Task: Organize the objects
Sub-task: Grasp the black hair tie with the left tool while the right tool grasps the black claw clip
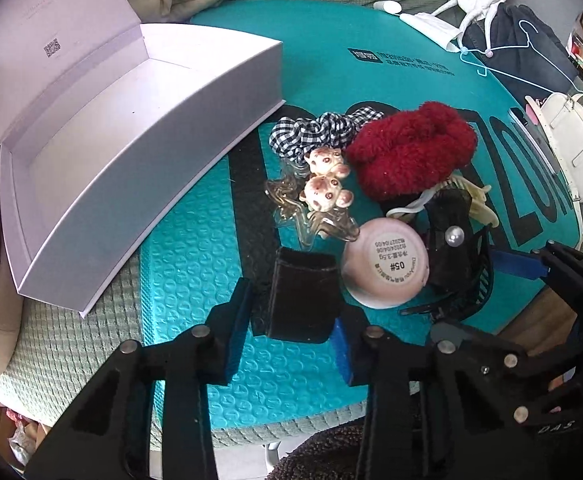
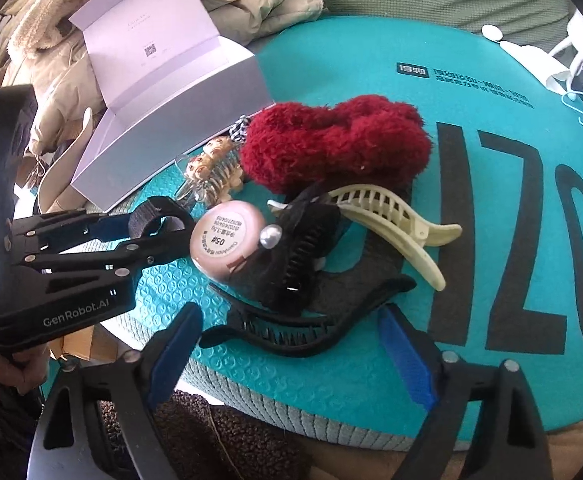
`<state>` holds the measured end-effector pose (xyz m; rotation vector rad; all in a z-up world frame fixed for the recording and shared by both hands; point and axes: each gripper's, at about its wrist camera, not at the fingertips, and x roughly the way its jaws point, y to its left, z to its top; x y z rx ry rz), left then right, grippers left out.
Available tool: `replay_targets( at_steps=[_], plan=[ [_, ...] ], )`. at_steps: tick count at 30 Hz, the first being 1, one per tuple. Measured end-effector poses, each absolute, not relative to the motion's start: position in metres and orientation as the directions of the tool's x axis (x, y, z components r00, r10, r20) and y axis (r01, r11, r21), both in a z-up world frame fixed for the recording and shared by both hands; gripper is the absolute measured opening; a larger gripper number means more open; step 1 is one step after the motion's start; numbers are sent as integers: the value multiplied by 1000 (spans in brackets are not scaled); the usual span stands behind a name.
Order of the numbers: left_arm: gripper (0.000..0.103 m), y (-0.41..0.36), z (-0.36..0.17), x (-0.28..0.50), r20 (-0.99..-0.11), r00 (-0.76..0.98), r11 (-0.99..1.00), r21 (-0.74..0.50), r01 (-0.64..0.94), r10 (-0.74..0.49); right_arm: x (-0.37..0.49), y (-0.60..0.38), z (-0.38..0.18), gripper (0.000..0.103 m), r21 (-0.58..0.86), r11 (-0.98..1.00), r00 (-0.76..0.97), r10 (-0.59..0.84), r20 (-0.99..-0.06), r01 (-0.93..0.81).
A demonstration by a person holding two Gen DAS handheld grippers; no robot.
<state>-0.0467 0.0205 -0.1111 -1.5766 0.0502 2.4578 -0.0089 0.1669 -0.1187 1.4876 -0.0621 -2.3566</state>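
My left gripper (image 1: pixel 291 334) is closed on a black velvet band (image 1: pixel 301 294), held just above the teal mat; it shows in the right wrist view (image 2: pixel 153 222) too. A pink round compact (image 1: pixel 385 266) lies upside down beside it. A red fuzzy scrunchie (image 2: pixel 335 142), checked scrunchie (image 1: pixel 319 130), two bear clips (image 1: pixel 325 182), cream claw clip (image 2: pixel 387 216) and black pearl bow clip (image 2: pixel 291 256) lie in a pile. My right gripper (image 2: pixel 291 352) is open around a black banana clip (image 2: pixel 303 330). An open white box (image 1: pixel 103 152) stands empty at left.
The teal padded mat (image 1: pixel 219 248) lies on a green knit cushion. A white bag (image 1: pixel 571 144) sits at the right edge. A blue hanger (image 1: pixel 523 48), dark clothes and beige coats lie behind.
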Motion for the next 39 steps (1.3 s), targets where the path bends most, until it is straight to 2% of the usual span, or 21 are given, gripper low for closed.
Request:
replay_targets(
  at_steps=[4, 12, 14, 16, 18, 23, 24, 26, 27, 28, 39],
  plan=[
    [26, 29, -110, -48, -906, -393, -973, -75, -216, 157, -8, 175, -117, 66, 240, -935, -399, -331, -855, 261],
    [25, 16, -101, -37, -905, -395, -977, -90, -191, 160, -7, 190, -116, 49, 313, -918, -399, -390, -830, 245],
    [25, 14, -98, -34, -902, -402, -978, -84, -190, 155, -6, 191, -115, 41, 325, -911, -395, -404, -825, 253],
    [25, 14, -95, -33, -900, -408, -978, -80, -190, 153, -4, 191, -114, 28, 336, -906, -397, -416, -818, 258],
    [25, 13, -92, -31, -898, -414, -979, -75, -190, 149, -3, 192, -113, 26, 318, -916, -405, -395, -825, 246],
    [25, 12, -91, -30, -901, -410, -981, -74, -181, 144, 0, 202, -108, 26, 248, -953, -445, -301, -843, 175],
    [25, 11, -92, -30, -902, -407, -981, -75, -180, 144, -1, 204, -108, 30, 243, -957, -446, -290, -847, 162],
    [25, 11, -95, -32, -905, -401, -981, -77, -178, 144, -4, 205, -109, 44, 236, -962, -444, -273, -853, 140],
    [25, 11, -96, -33, -906, -397, -981, -78, -179, 145, -6, 205, -110, 60, 238, -962, -440, -274, -855, 137],
    [25, 11, -97, -34, -907, -395, -980, -79, -180, 146, -7, 204, -112, 64, 244, -960, -436, -279, -856, 137],
    [25, 12, -101, -38, -913, -380, -981, -88, -173, 149, -11, 199, -117, 63, 230, -960, -440, -279, -854, 162]
  ],
)
